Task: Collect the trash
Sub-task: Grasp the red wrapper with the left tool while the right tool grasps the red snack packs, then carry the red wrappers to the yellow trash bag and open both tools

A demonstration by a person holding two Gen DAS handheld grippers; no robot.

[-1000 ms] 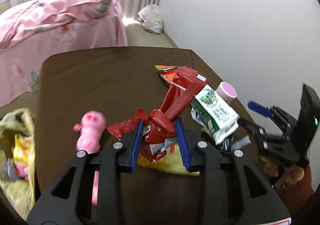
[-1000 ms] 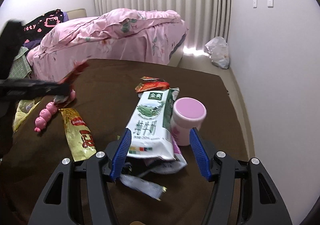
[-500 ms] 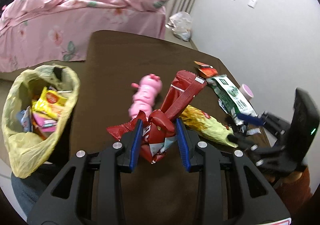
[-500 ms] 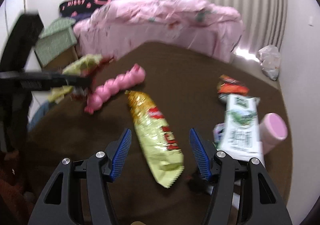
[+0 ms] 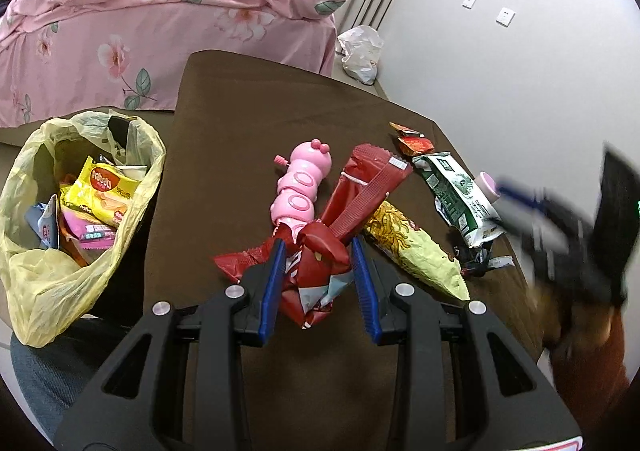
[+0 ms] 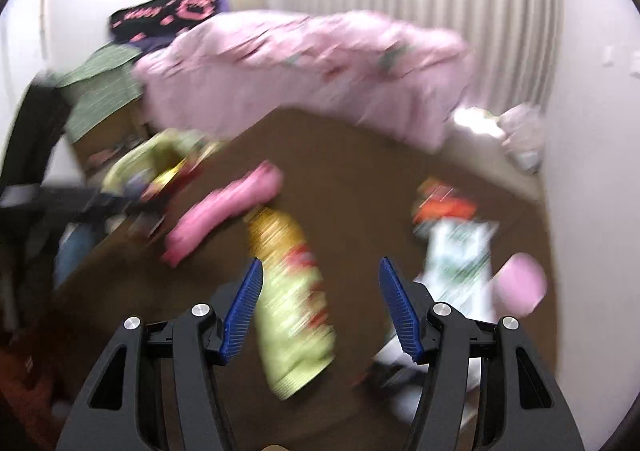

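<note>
Since a second ago both hands have swung left: the trash bag (image 5: 60, 219), then cut off at the frame's left edge, now sits fully in the left wrist view, ahead-left of the left gripper (image 5: 318, 275). That gripper stays clenched on a crumpled red wrapper (image 5: 320, 251); both pads press its bunched middle, and the long flap sticks up ahead of the fingers. Gripping the wad rather than an edge likely keeps the whole thing from slipping on the way to the bag. The bag mouth is open and already holds yellow and pink packets, so the wrapper is probably headed there; it is not over the bag yet.

The right gripper (image 6: 320, 307) has left the milk carton (image 6: 460, 263) and pink cup (image 6: 520, 283), which now lie off to its right. Its jaws stand wide with nothing pressed, and the yellow-green snack bag (image 6: 292, 303) lies on the brown table (image 6: 360, 171) between and below the fingers, pointing away. Open jaws lined up over it suggest that is the next pick. The right view is motion-blurred, so contact cannot be told.

A pink toy (image 5: 300, 187) lies just ahead of the left gripper, beside the red wrapper; probably not trash. An orange wrapper (image 5: 412, 139) lies farther ahead-right.
</note>
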